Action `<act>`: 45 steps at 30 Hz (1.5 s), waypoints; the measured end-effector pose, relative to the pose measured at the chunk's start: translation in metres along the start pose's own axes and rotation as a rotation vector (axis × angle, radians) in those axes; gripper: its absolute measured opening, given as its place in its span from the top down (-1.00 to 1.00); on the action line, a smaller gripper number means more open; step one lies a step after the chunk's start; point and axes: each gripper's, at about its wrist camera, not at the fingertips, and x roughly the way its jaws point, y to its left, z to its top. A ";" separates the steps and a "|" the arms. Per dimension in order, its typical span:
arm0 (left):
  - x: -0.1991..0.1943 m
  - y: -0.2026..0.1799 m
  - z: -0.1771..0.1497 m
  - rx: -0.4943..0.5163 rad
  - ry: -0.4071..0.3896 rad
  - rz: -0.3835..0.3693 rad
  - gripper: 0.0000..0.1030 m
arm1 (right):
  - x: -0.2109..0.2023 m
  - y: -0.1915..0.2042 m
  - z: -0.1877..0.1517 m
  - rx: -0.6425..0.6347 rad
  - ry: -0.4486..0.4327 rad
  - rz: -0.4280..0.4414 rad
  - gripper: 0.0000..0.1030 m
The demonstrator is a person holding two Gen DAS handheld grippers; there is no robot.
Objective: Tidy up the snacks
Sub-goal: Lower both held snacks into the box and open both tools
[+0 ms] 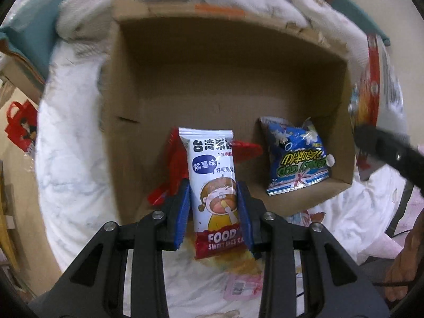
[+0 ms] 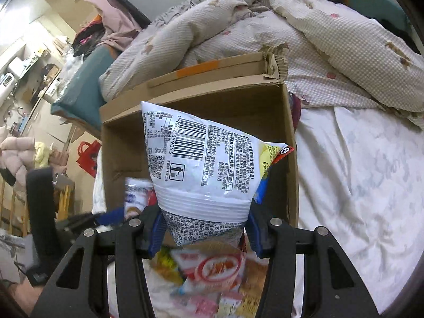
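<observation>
Left hand-held gripper [image 1: 214, 209] is pinching a slim glossy rice cake packet [image 1: 214, 185], white with a cartoon face and a red band at the bottom. Blue ribbed pads [image 1: 182, 212] are pressing on both long edges; the packet is sticking out straight ahead, over the near edge of the cardboard box [image 1: 127, 84].

The box is plain brown corrugated board, rectangular, open top, sitting on a bed with a white sheet [image 1: 74, 137]. Its far rim is torn and frayed at one corner. Inside: a crinkly blue foil snack bag [image 1: 296, 156] lying flat in the right near corner, and a shiny red wrapper [image 1: 175, 164] partly hidden behind the held packet.

Right hand-held gripper [image 2: 204, 228] is clamping a puffy white plastic chip bag [image 2: 201, 159] by its crimped seam, barcode side facing the camera. The bag is standing up and blocking most of the box interior in this view.

More snack packs [image 2: 212, 270] are lying loose on the sheet below the right gripper, blurred. A quilted checked blanket [image 2: 331, 39] is bunched up behind the box.
</observation>
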 end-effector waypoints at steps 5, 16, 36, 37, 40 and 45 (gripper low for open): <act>0.026 -0.007 0.019 0.005 0.006 -0.038 0.44 | 0.034 0.006 0.014 -0.054 0.025 -0.040 -0.03; 0.012 0.008 0.040 -0.049 -0.090 -0.053 0.44 | 0.069 -0.004 0.016 -0.071 0.059 -0.058 -0.09; -0.008 0.013 0.044 -0.079 -0.139 -0.062 -0.54 | 0.041 -0.015 0.025 -0.015 -0.050 -0.012 -0.89; -0.008 0.013 0.043 -0.078 -0.139 -0.057 -0.54 | 0.040 -0.016 0.024 -0.010 -0.051 -0.015 -0.89; -0.010 0.015 0.036 -0.081 -0.134 -0.058 -0.54 | 0.040 -0.017 0.020 0.004 -0.048 -0.013 -0.89; -0.015 0.015 0.028 -0.076 -0.135 -0.049 -0.54 | 0.037 -0.013 0.015 -0.005 -0.042 -0.018 -0.89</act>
